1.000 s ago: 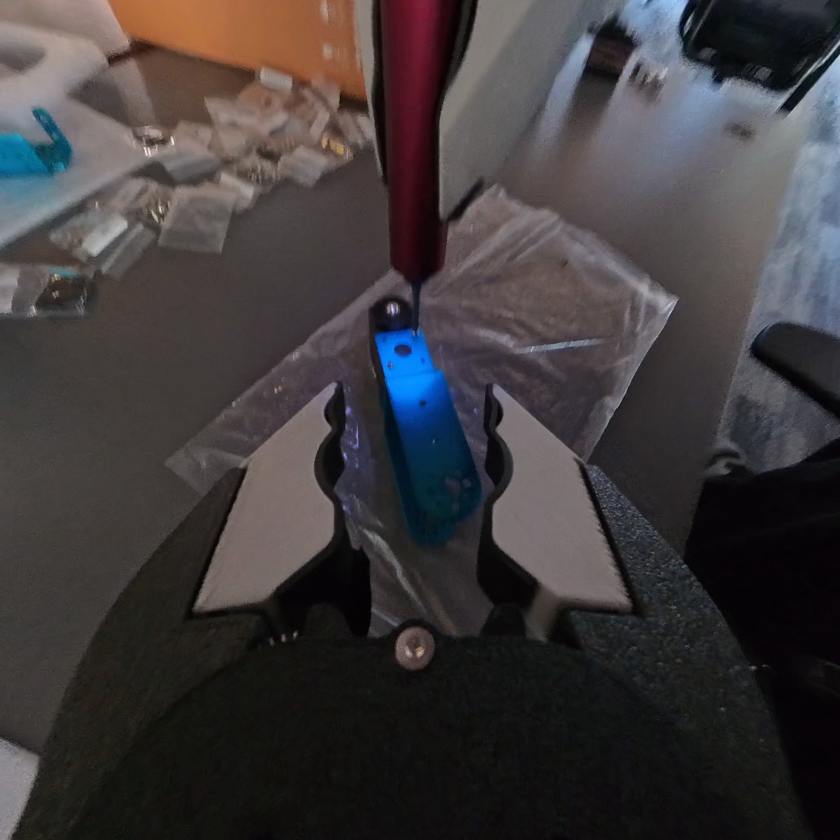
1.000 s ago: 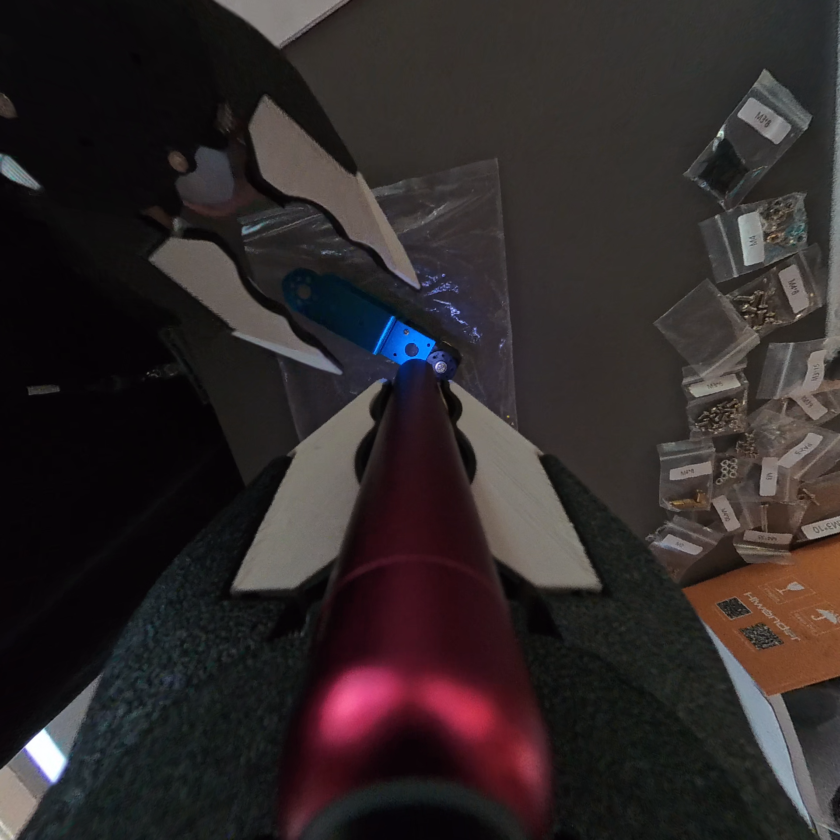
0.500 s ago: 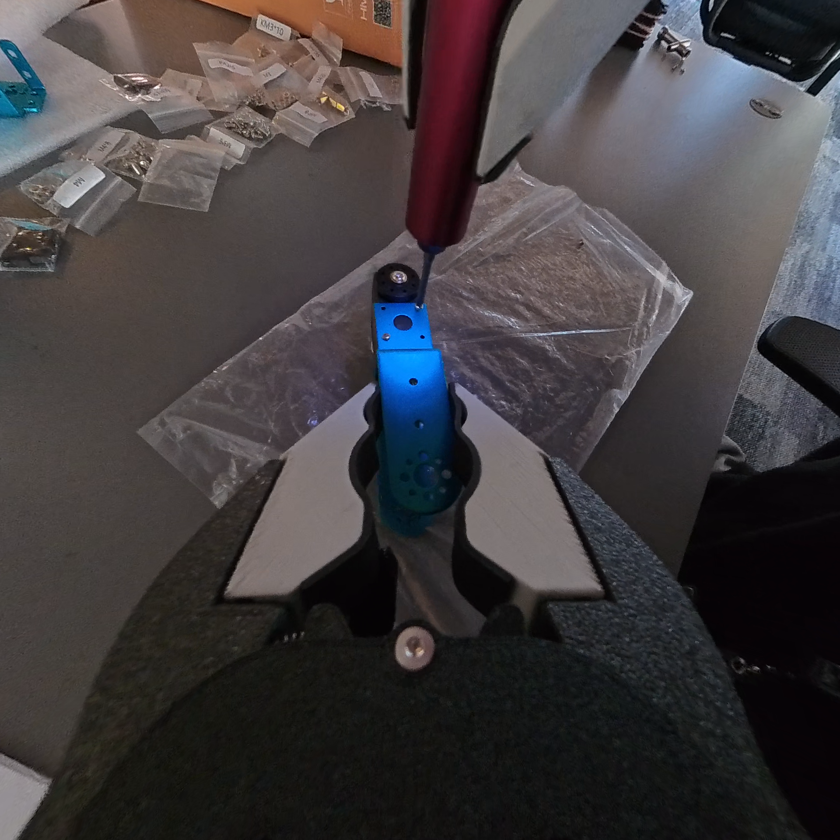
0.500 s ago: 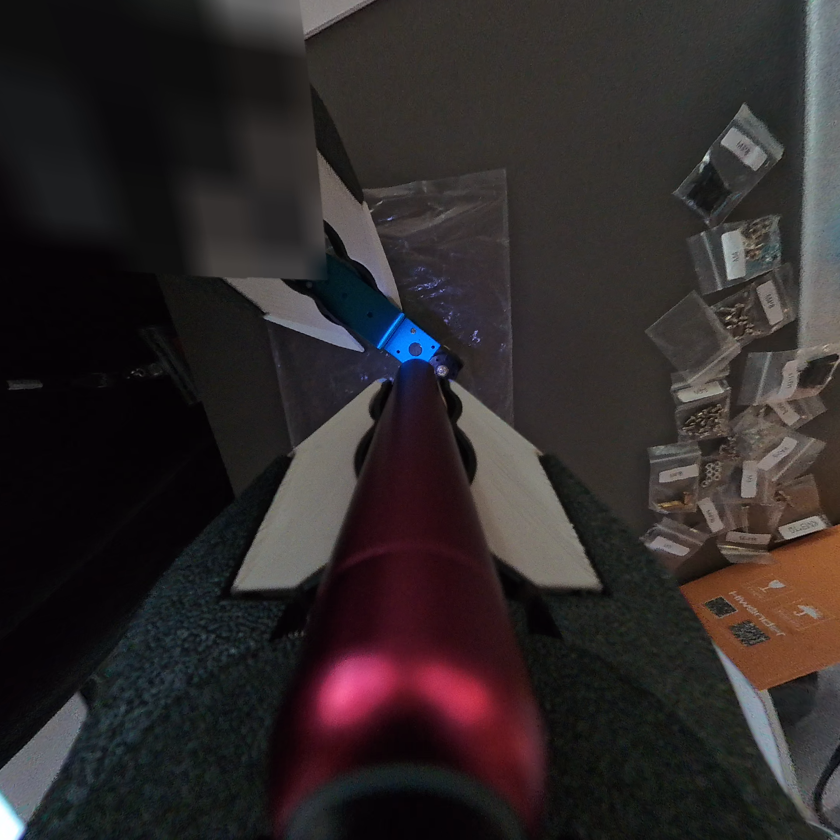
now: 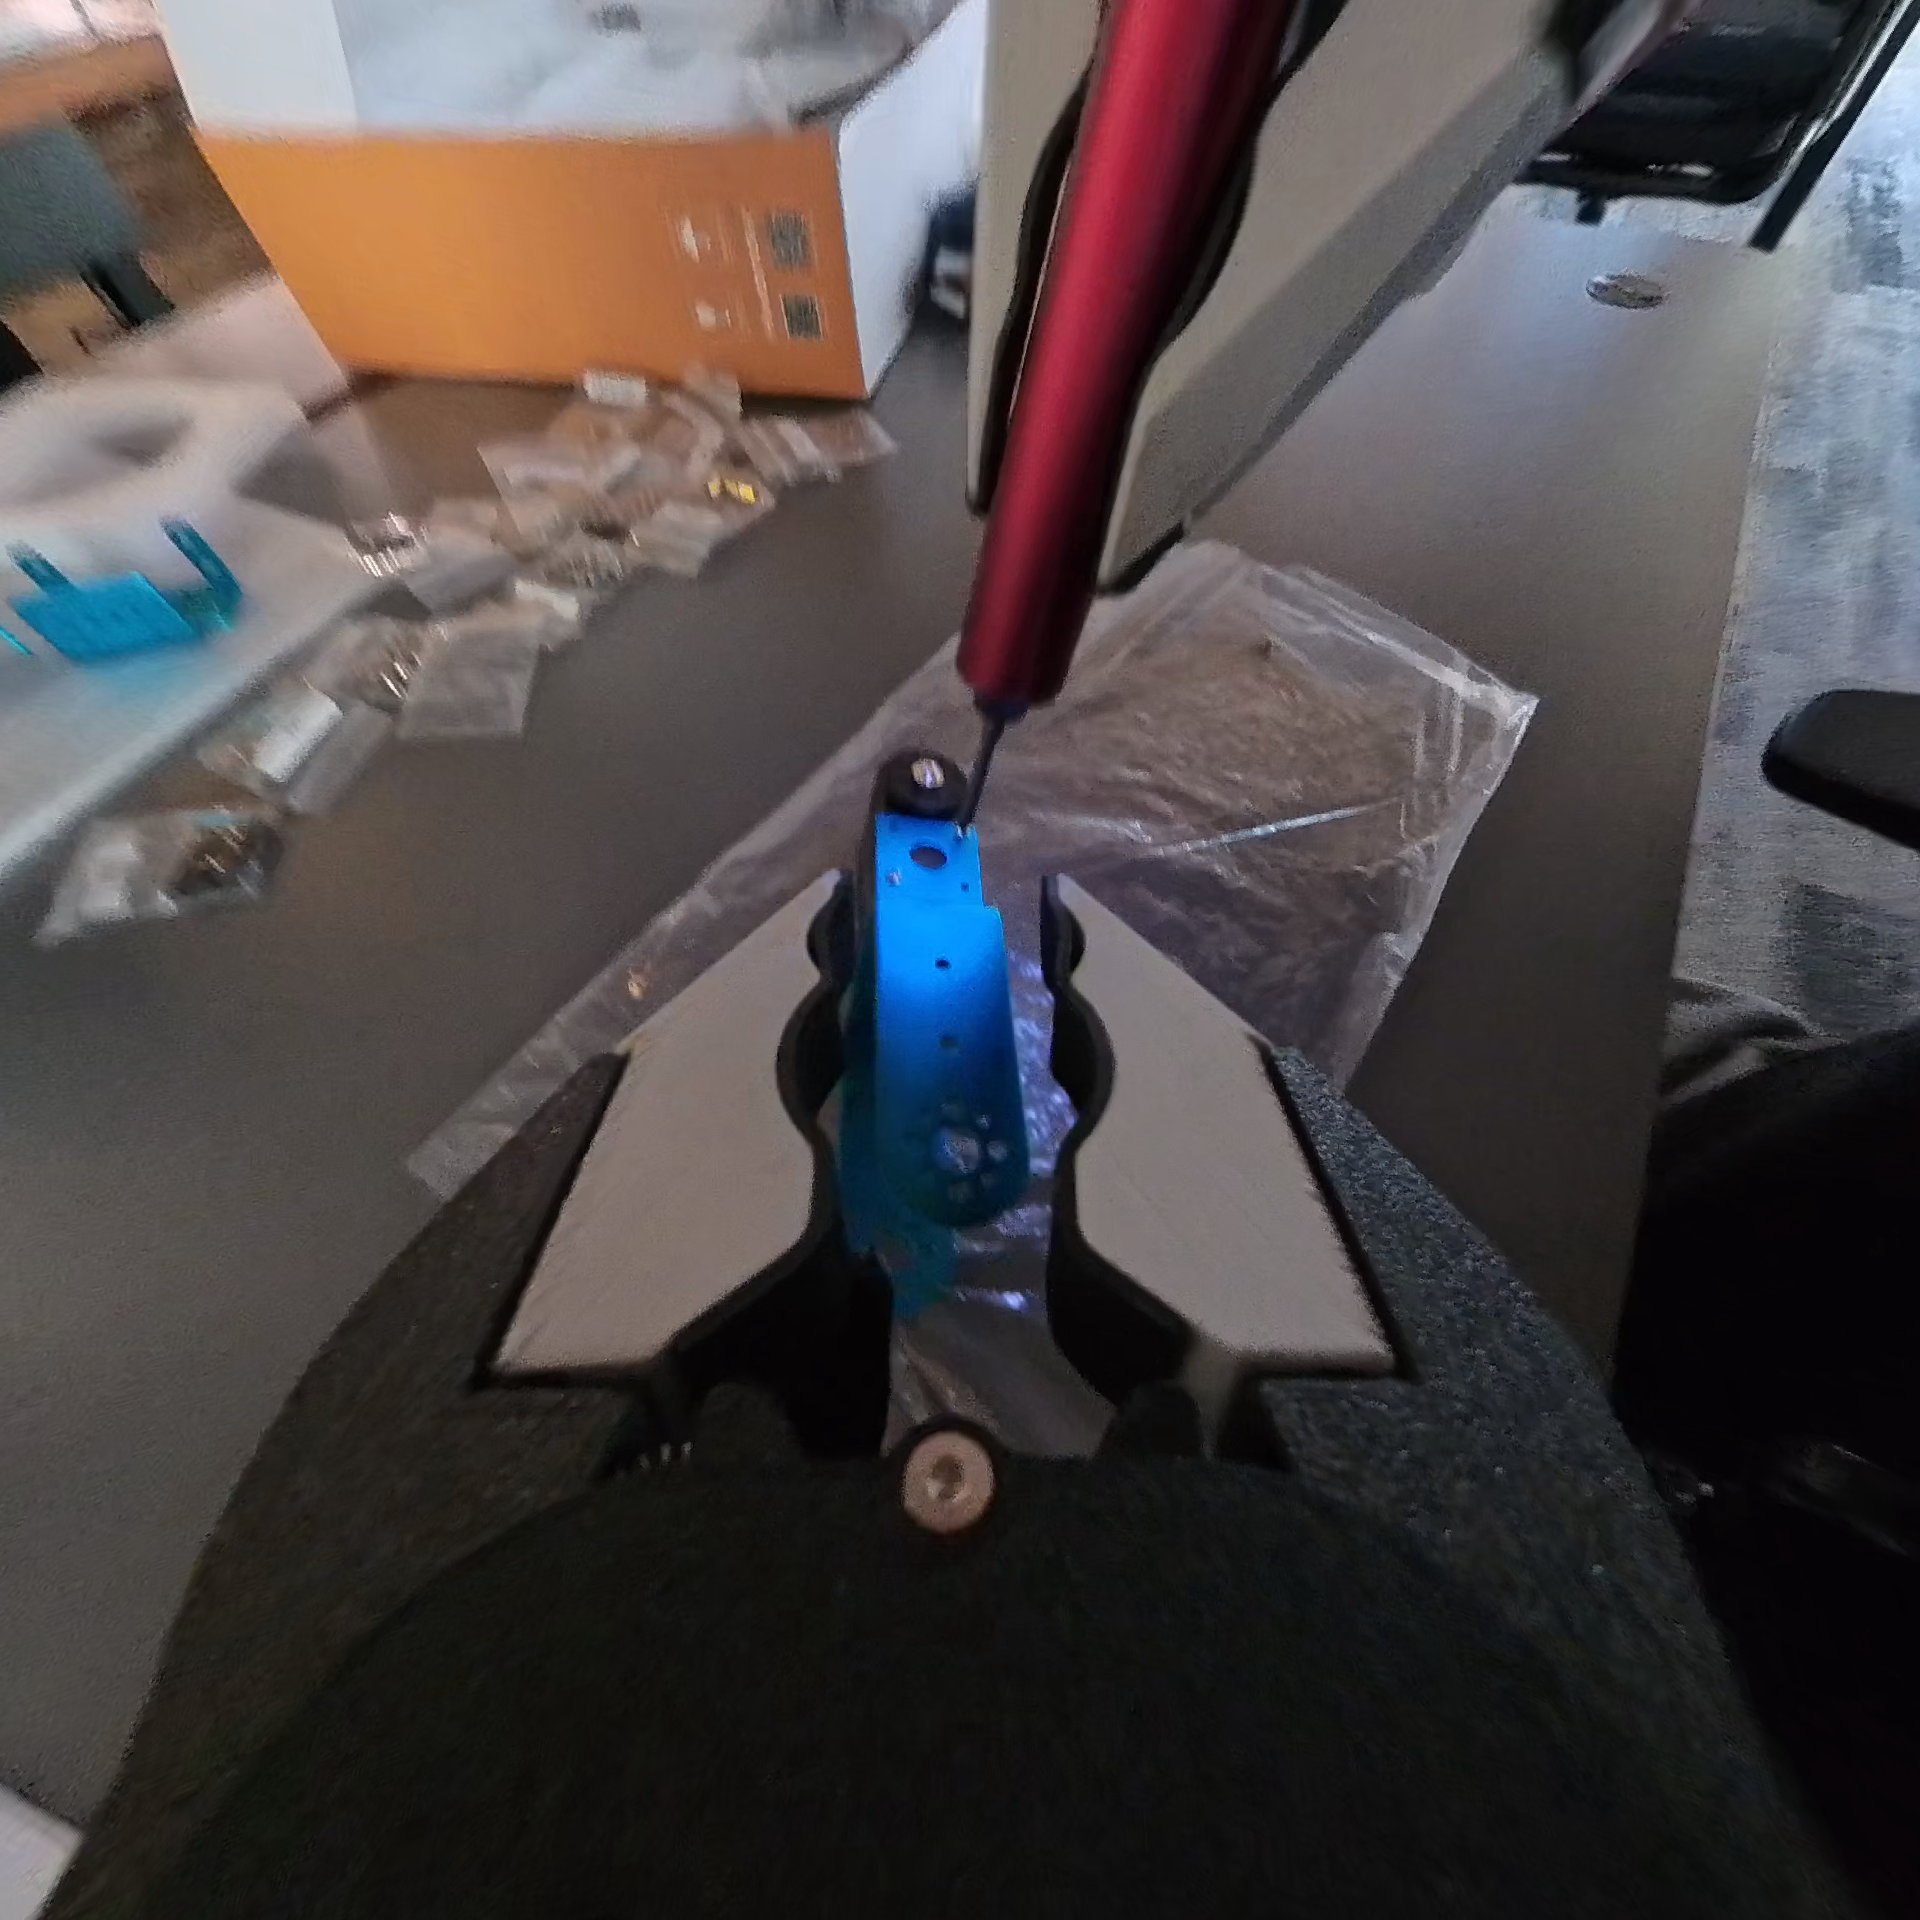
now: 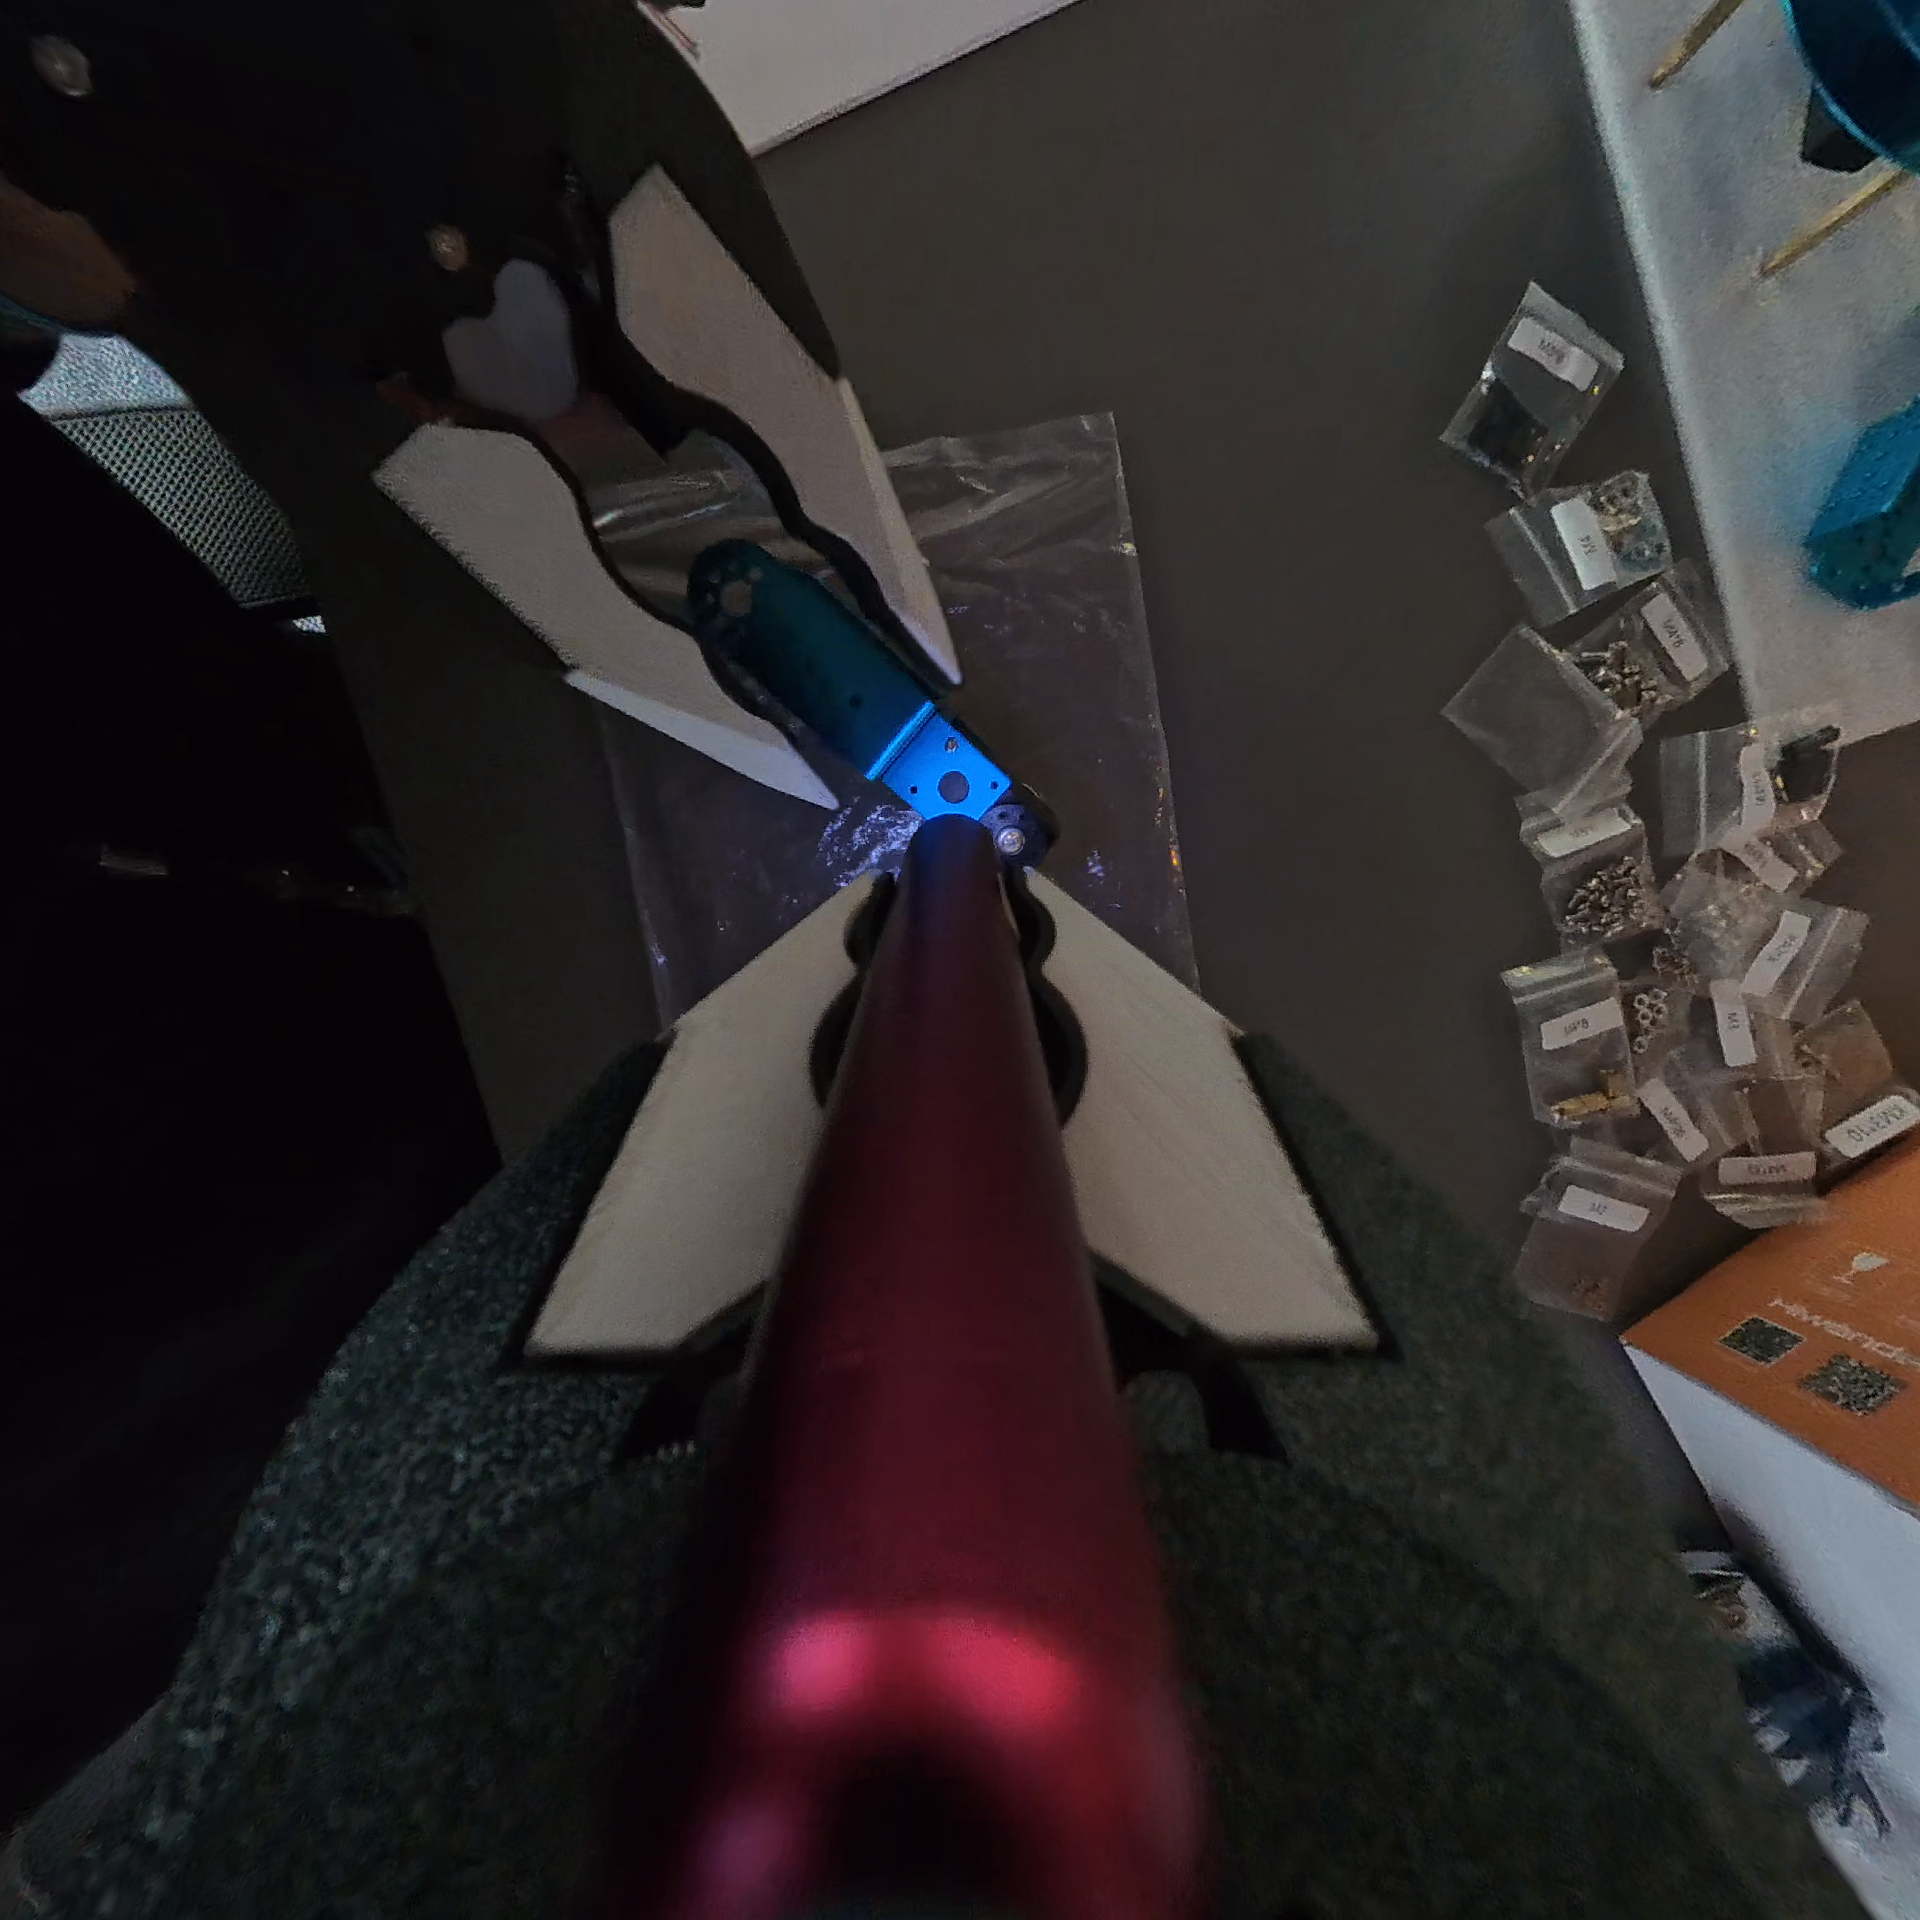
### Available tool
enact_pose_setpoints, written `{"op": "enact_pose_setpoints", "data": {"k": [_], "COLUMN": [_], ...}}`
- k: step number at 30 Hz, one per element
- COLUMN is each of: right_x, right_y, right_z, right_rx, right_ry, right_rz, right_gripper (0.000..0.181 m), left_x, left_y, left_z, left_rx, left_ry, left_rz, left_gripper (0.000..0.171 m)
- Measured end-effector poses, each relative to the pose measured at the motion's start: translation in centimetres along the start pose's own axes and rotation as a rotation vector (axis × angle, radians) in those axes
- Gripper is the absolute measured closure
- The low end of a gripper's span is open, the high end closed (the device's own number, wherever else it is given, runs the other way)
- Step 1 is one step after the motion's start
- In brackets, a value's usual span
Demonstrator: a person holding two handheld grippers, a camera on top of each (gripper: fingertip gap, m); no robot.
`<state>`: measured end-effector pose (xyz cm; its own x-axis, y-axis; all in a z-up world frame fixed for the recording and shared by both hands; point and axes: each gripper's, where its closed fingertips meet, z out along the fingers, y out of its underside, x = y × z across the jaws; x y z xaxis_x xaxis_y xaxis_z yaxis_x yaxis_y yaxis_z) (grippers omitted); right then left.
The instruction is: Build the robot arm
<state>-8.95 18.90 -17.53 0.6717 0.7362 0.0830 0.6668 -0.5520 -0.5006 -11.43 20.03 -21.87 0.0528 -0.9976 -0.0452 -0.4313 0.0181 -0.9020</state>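
Note:
My left gripper (image 5: pixel 940 883) is shut on a blue metal bracket (image 5: pixel 935 997) and holds it over a clear plastic bag (image 5: pixel 1247 779) on the dark table. A black disc with a silver screw (image 5: pixel 920 784) sits at the bracket's far end. My right gripper (image 6: pixel 951 878) is shut on a red screwdriver (image 6: pixel 935 1247). The screwdriver (image 5: pixel 1081 364) comes down from above, and its thin tip touches the bracket's lit end plate (image 6: pixel 940 774) beside the disc. The left gripper (image 6: pixel 891 740) also shows in the right wrist view, around the bracket.
Several small bags of screws (image 6: pixel 1662 935) lie on the table by an orange and white box (image 5: pixel 520 249). Another blue bracket (image 5: pixel 114 613) rests on a white foam sheet at the left. A black chair (image 5: pixel 1849 748) stands past the table's right edge. Spacing between my two grippers at the tips: around 6 cm.
The left gripper was open around the bracket a second ago and has closed on it. The screwdriver tip has stayed at the bracket's end plate. The left view has tilted.

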Motion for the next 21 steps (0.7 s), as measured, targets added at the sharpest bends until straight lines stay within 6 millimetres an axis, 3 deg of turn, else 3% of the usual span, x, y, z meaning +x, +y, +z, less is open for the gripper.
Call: {"op": "enact_pose_setpoints", "data": {"k": [6,9,21], "right_x": [0.5,0.6,1.3], "right_y": [-0.6,-0.9,-1.3], "right_z": [0.2,0.3,0.9], "right_rx": [-0.023,-0.028,-0.034], "right_ry": [-0.019,-0.040,-0.095], "right_rz": [0.017,0.011,-0.049], "right_gripper": [0.160,0.161,0.160], "left_x": [0.5,0.0,-0.8], "left_y": [-3.5,-4.1,-4.3], "left_z": [1.4,2.2,2.5], "left_rx": [0.096,0.110,0.133], "left_ry": [-0.083,-0.147,-0.098], "left_rz": [0.192,0.187,0.096], "left_gripper": [0.137,0.151,0.152]}}
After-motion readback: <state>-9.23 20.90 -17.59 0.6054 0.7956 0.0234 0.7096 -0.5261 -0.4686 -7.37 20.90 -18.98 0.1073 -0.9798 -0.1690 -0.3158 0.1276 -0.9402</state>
